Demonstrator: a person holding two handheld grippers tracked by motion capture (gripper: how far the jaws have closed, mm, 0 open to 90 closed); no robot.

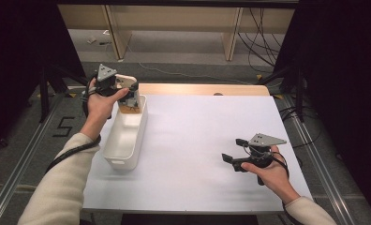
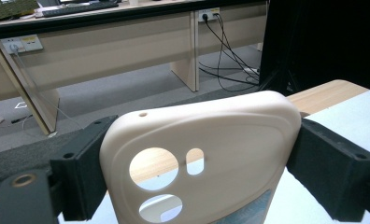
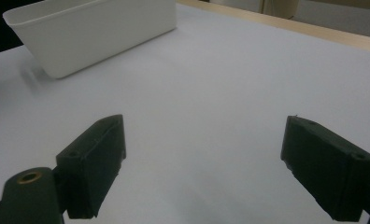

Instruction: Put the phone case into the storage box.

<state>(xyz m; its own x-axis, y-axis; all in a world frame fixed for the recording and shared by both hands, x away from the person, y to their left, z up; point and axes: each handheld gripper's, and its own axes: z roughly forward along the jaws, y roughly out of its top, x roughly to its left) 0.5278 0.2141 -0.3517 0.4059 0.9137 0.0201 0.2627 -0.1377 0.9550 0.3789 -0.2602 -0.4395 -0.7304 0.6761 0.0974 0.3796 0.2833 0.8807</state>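
A cream phone case point(image 2: 239, 135) with round camera cutouts stands upright between the two black jaws of my left gripper point(image 2: 197, 172), and both pads press on its edges. From above, the left gripper point(image 1: 124, 90) holds the case point(image 1: 126, 80) over the far end of a long white bin point(image 1: 123, 138) at the table's left side. My right gripper point(image 1: 233, 150) hovers low over the white tabletop at the right, jaws spread wide with nothing between them. In the right gripper view, bare table lies between the jaws of the right gripper point(image 3: 202, 168), and the bin point(image 3: 94, 32) stands at the upper left.
The white table surface point(image 1: 197, 136) has a wooden strip point(image 1: 202, 89) along its far edge. Beyond it are pale desk panels point(image 2: 113, 51) and loose cables point(image 2: 230, 60) on a grey floor. Dark stands flank the table on both sides.
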